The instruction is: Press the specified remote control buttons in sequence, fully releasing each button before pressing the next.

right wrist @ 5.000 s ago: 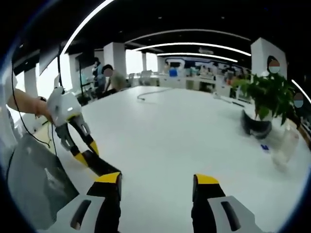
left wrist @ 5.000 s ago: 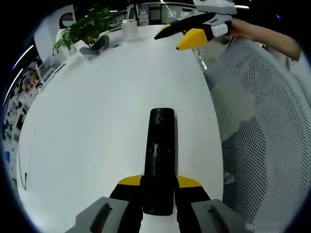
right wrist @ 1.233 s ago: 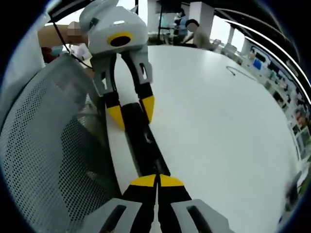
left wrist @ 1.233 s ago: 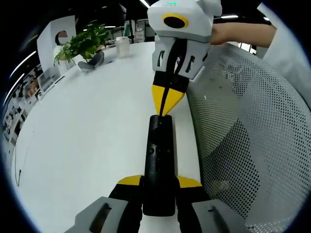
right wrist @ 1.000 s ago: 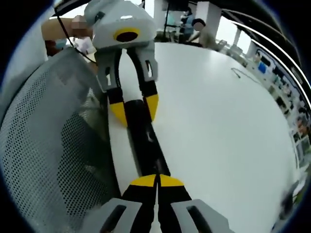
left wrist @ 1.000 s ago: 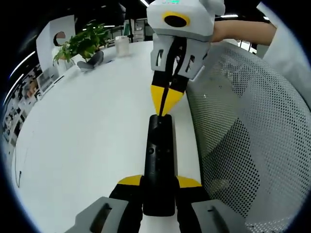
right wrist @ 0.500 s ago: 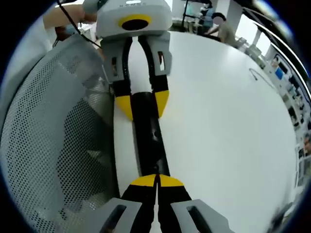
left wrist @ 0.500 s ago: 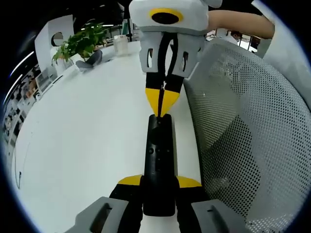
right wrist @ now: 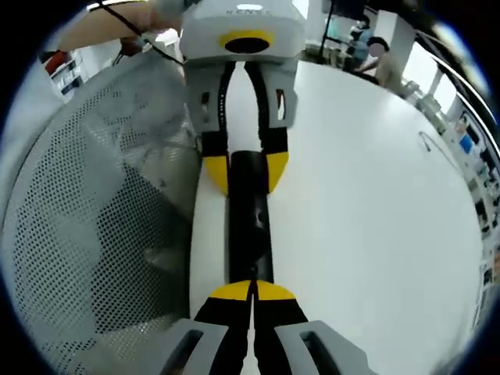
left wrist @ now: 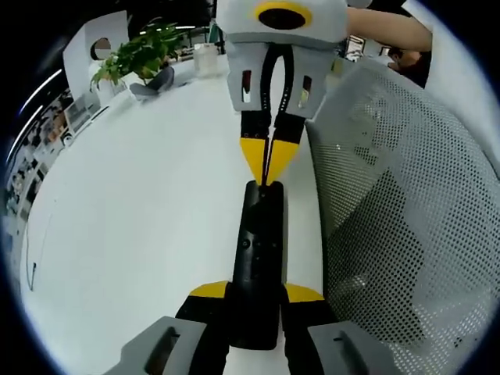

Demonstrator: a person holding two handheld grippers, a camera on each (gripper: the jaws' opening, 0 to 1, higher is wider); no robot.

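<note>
Spanning a bright office, white table [left wrist: 141, 203] underlies remote [left wrist: 258, 258] clamped by left gripper [left wrist: 256, 301]; right gripper [right wrist: 251, 295] pinched together.

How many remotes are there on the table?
1. The remote lies near the table edge, held by the left tool, the right tool at its far end.

The left gripper view and right gripper view face each other, both close, looking along the remote [left wrist: 258, 266] from opposite ends, sharing it and the white table [left wrist: 141, 211].
</note>
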